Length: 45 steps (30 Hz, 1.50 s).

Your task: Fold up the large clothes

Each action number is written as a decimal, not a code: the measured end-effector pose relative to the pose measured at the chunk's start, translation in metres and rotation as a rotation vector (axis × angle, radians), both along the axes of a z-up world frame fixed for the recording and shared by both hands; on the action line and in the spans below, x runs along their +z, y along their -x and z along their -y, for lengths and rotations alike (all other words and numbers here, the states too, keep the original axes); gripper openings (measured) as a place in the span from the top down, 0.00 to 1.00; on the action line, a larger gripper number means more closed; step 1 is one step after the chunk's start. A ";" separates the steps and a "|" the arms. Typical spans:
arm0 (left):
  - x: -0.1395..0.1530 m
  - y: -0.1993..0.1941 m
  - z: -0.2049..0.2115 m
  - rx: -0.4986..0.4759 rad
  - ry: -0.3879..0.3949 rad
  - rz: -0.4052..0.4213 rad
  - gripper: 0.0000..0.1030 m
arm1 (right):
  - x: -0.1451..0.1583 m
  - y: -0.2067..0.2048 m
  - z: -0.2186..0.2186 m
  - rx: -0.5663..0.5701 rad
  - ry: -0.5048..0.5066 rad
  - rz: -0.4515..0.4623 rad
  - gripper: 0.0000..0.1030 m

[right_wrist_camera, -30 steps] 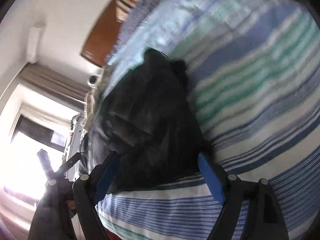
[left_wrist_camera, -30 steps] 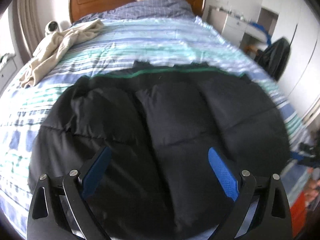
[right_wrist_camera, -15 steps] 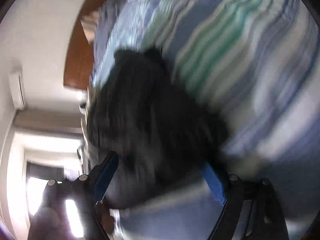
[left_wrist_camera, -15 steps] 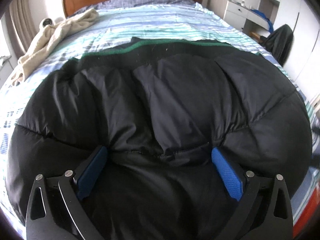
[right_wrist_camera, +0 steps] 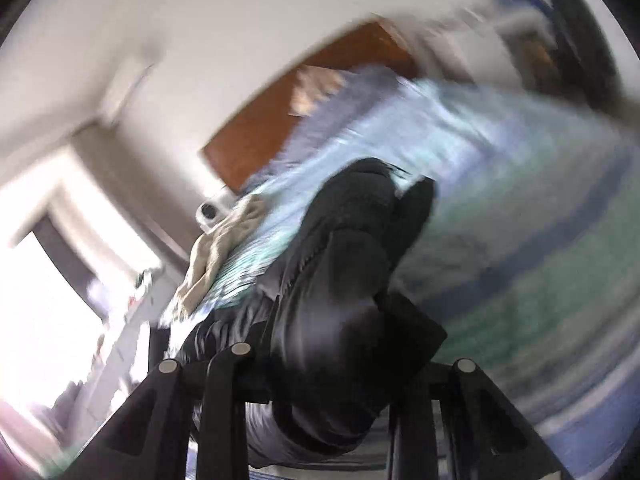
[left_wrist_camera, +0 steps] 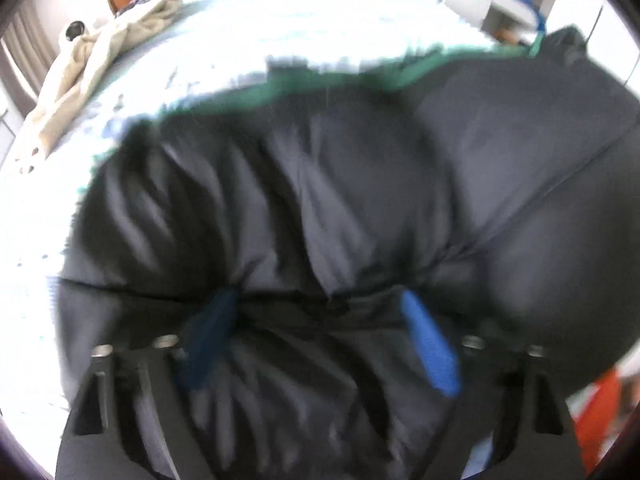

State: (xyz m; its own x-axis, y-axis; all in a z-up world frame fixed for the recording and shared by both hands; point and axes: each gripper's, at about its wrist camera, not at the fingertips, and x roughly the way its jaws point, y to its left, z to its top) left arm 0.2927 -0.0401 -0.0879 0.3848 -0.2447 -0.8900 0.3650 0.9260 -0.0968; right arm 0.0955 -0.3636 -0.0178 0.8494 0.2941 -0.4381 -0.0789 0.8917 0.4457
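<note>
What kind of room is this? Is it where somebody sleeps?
Yes, it looks like a bedroom. There is a big bed with a striped blue and green cover, a wooden headboard, and a puffy black jacket lying on the bed.

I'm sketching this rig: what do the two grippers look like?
Left gripper: black angular frame with cut-out slots, silver round bolts, blue pads on the fingers. Right gripper: same black frame and silver bolts; its pads are hidden by black fabric. No cables or markings visible.
</note>
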 end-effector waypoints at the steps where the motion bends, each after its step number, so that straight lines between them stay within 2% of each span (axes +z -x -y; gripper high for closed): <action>1: 0.021 0.000 -0.007 -0.004 0.044 0.019 0.18 | 0.007 0.001 -0.010 0.024 0.040 0.016 0.72; 3: 0.075 -0.001 -0.020 -0.035 0.176 0.058 0.06 | 0.023 -0.001 -0.048 0.103 0.163 0.058 0.72; 4: 0.097 -0.002 -0.021 -0.066 0.231 0.063 0.04 | 0.027 0.001 -0.060 0.133 0.203 0.071 0.72; 5: 0.119 -0.005 -0.016 -0.130 0.292 0.049 0.03 | 0.032 0.001 -0.080 0.173 0.261 0.092 0.72; 8: 0.144 -0.013 0.016 -0.321 0.377 -0.070 0.02 | 0.038 -0.003 -0.122 0.266 0.361 0.125 0.72; 10: 0.151 -0.020 0.037 -0.365 0.342 -0.097 0.02 | 0.036 0.003 -0.150 0.316 0.449 0.146 0.72; 13: 0.161 -0.025 0.063 -0.382 0.310 -0.115 0.02 | 0.031 0.007 -0.179 0.383 0.543 0.150 0.72; 16: 0.160 -0.021 0.086 -0.406 0.185 -0.088 0.02 | 0.029 0.019 -0.205 0.418 0.654 0.187 0.72; 19: 0.145 -0.023 0.100 -0.376 0.020 -0.062 0.02 | 0.026 0.020 -0.218 0.453 0.688 0.202 0.72; 20: 0.139 -0.025 0.101 -0.345 -0.028 -0.045 0.09 | 0.024 0.018 -0.222 0.462 0.708 0.213 0.72; 21: 0.136 -0.028 0.099 -0.306 -0.056 -0.038 0.40 | 0.023 0.016 -0.224 0.465 0.725 0.222 0.72; 22: 0.131 -0.036 0.093 -0.260 -0.054 -0.057 0.52 | 0.020 0.016 -0.226 0.462 0.738 0.225 0.72; 23: 0.129 -0.040 0.086 -0.235 -0.025 -0.079 0.61 | 0.021 0.017 -0.226 0.469 0.723 0.218 0.71; 24: 0.129 -0.044 0.074 -0.221 0.007 -0.089 0.66 | 0.025 0.019 -0.223 0.485 0.673 0.203 0.64; 25: 0.130 -0.046 0.062 -0.215 0.023 -0.089 0.67 | 0.029 0.015 -0.214 0.519 0.608 0.177 0.48; 27: 0.130 -0.051 0.032 -0.210 0.052 -0.079 0.67 | 0.041 0.015 -0.193 0.591 0.413 0.111 0.31; 30: 0.119 -0.064 -0.017 -0.181 0.100 -0.066 0.64 | 0.054 0.008 -0.158 0.537 0.183 0.070 0.31; 32: 0.098 -0.072 -0.050 -0.127 0.129 -0.080 0.60 | 0.052 -0.013 -0.154 0.503 0.133 0.014 0.45; 33: 0.089 -0.074 -0.057 -0.098 0.141 -0.086 0.58 | 0.048 -0.024 -0.160 0.498 0.130 -0.005 0.70; 34: 0.079 -0.076 -0.067 -0.069 0.155 -0.090 0.57 | 0.044 -0.040 -0.169 0.505 0.112 -0.022 0.80; 36: 0.066 -0.076 -0.082 -0.044 0.186 -0.082 0.54 | 0.028 -0.064 -0.196 0.584 0.027 -0.055 0.80; 38: 0.060 -0.076 -0.095 -0.035 0.229 -0.093 0.53 | 0.006 -0.080 -0.228 0.659 0.015 -0.116 0.80; 39: 0.057 -0.077 -0.101 -0.032 0.243 -0.104 0.52 | -0.012 -0.088 -0.251 0.710 0.039 -0.181 0.80; 42: 0.037 -0.084 -0.119 0.003 0.222 -0.159 0.43 | -0.053 -0.100 -0.287 0.736 0.116 -0.285 0.84; 45: 0.002 -0.092 -0.150 0.134 0.285 -0.248 0.38 | -0.077 -0.102 -0.315 0.760 0.210 -0.305 0.87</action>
State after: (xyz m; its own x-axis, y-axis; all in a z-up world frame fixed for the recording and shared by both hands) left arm 0.3850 0.1095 -0.0860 0.2116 -0.4578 -0.8635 0.1762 0.8869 -0.4271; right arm 0.1977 -0.0482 -0.0948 0.2890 0.6246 -0.7255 -0.5940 0.7113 0.3758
